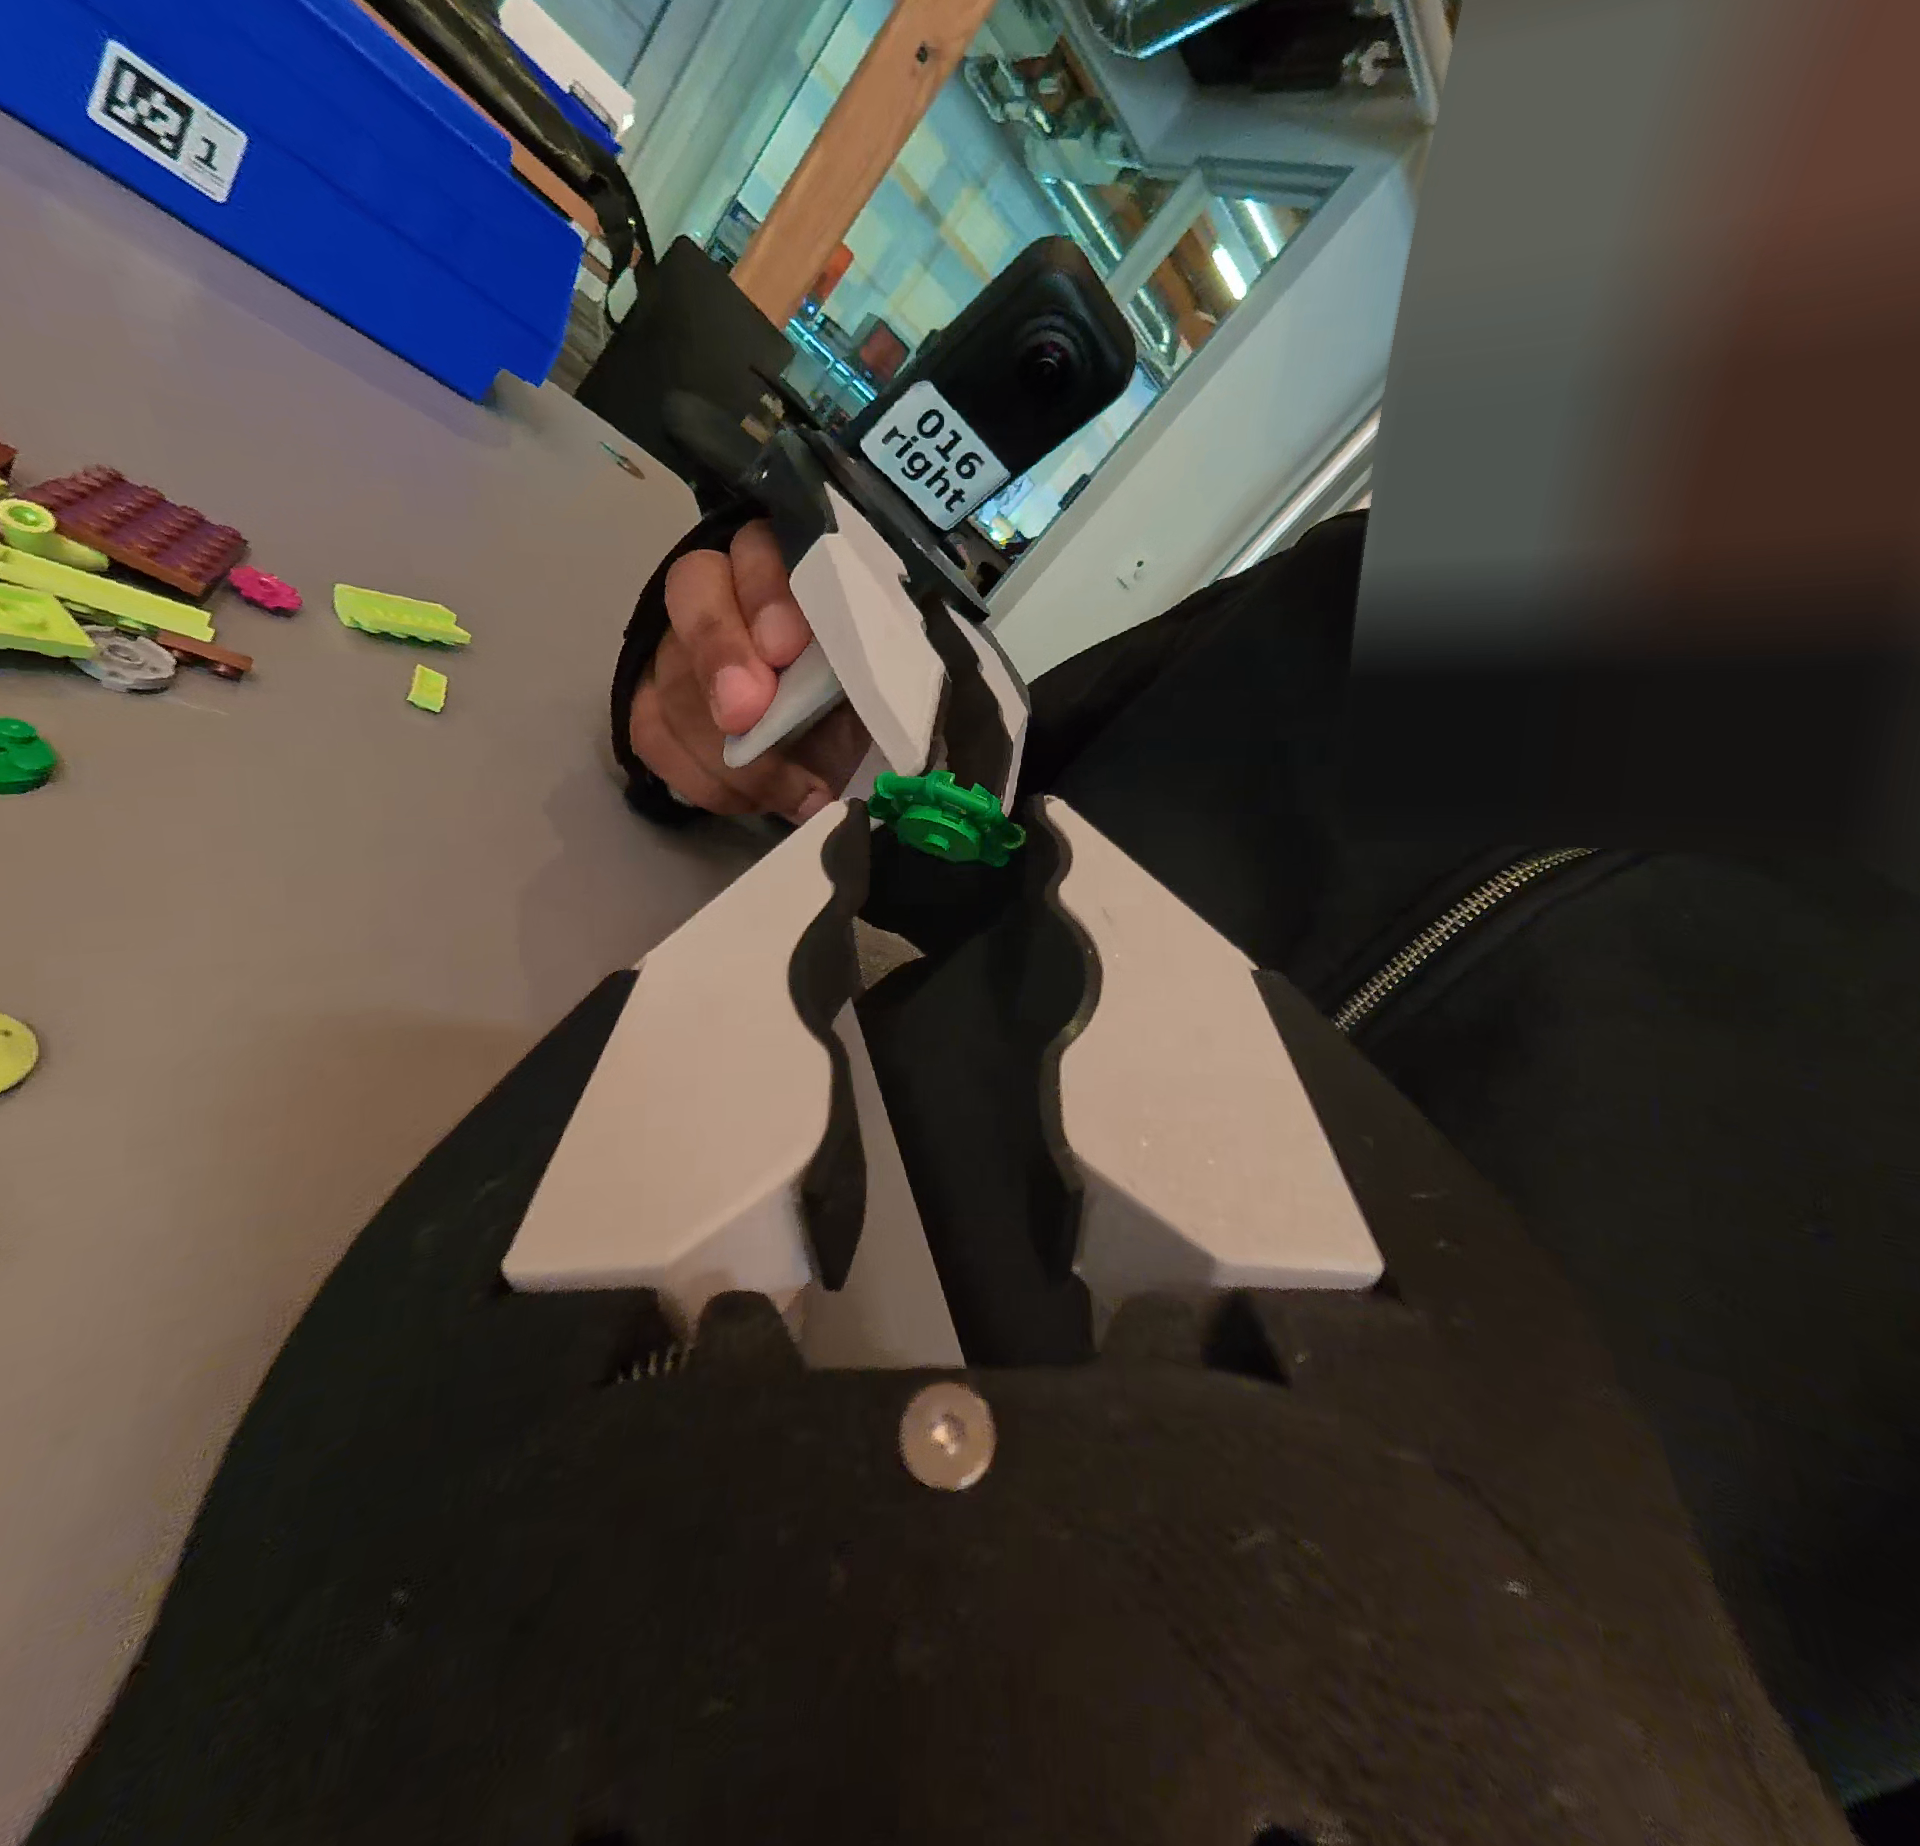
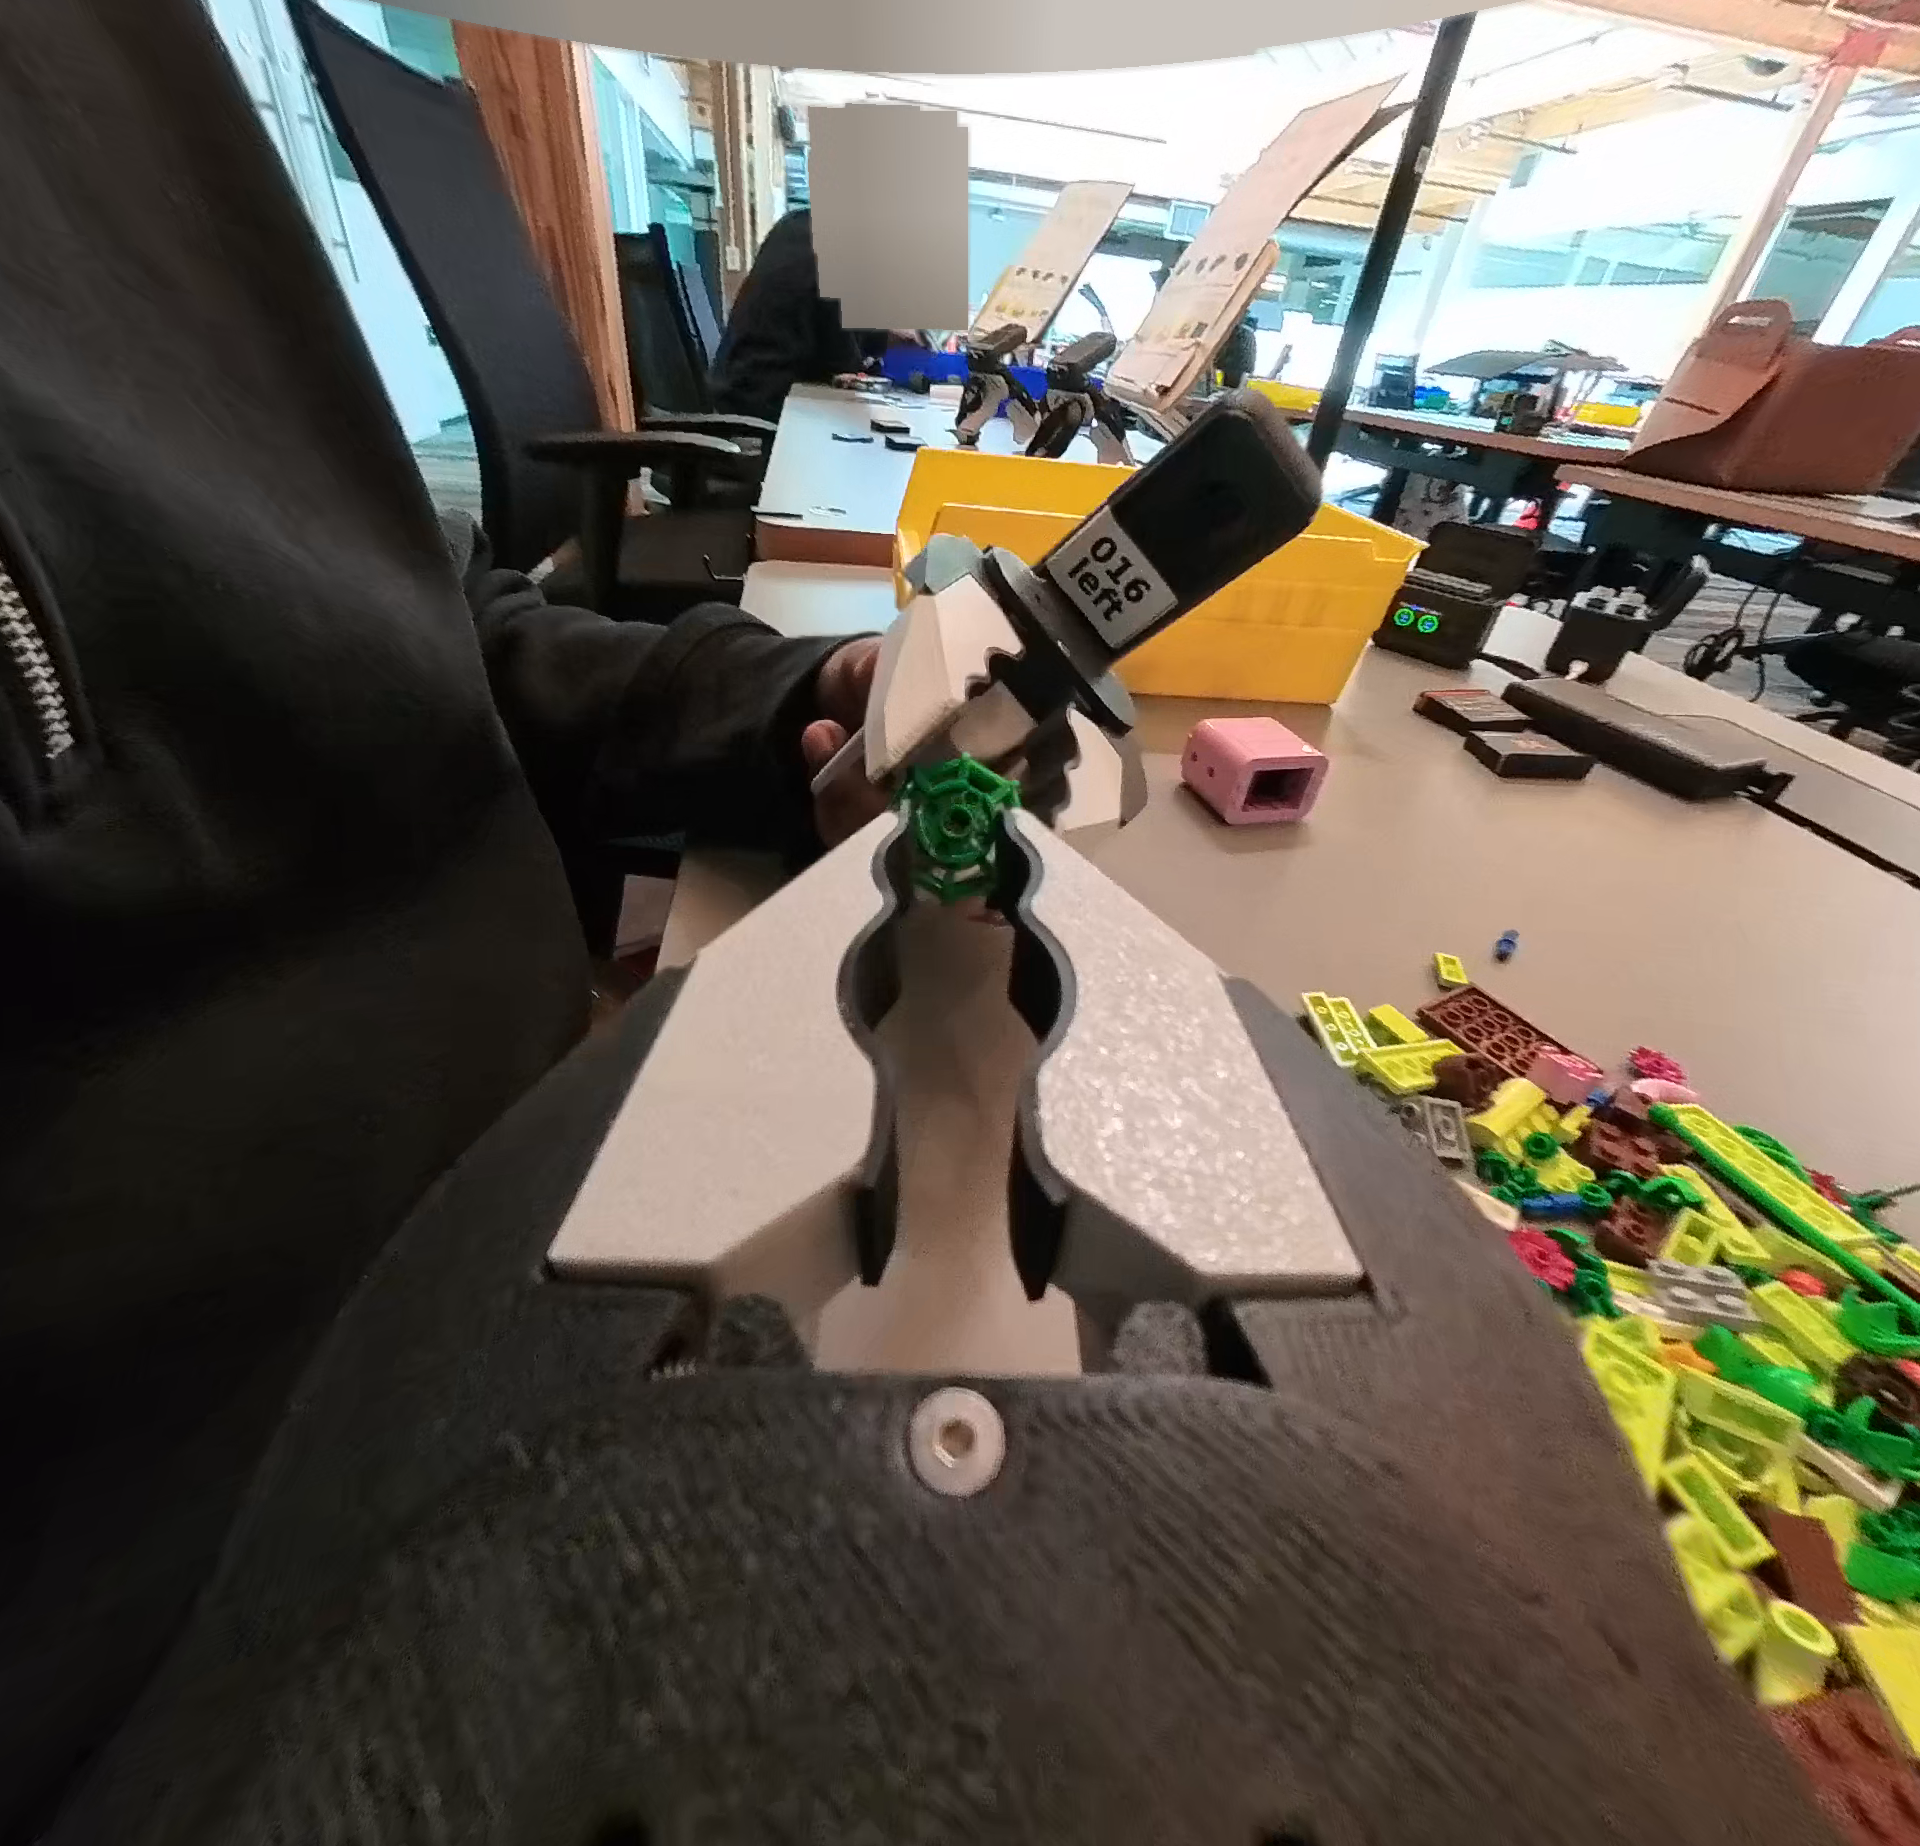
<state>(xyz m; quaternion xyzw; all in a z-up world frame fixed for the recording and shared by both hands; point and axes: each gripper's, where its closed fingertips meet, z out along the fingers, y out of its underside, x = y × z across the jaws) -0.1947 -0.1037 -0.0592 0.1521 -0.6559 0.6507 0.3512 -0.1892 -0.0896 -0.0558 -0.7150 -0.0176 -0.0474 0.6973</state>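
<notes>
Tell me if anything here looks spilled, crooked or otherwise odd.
Only the loose heap of toy bricks spread across the grey table looks spilled. The green round piece sits at the meeting tips of the left gripper and right gripper, undamaged.

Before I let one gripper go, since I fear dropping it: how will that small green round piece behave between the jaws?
The green piece looks like hard moulded plastic, so probably stiff and light. Its notched rim should give some grip, yet both grippers hold it only at the tips, so it may twist. Being round, it would likely roll on the table if dropped.
</notes>
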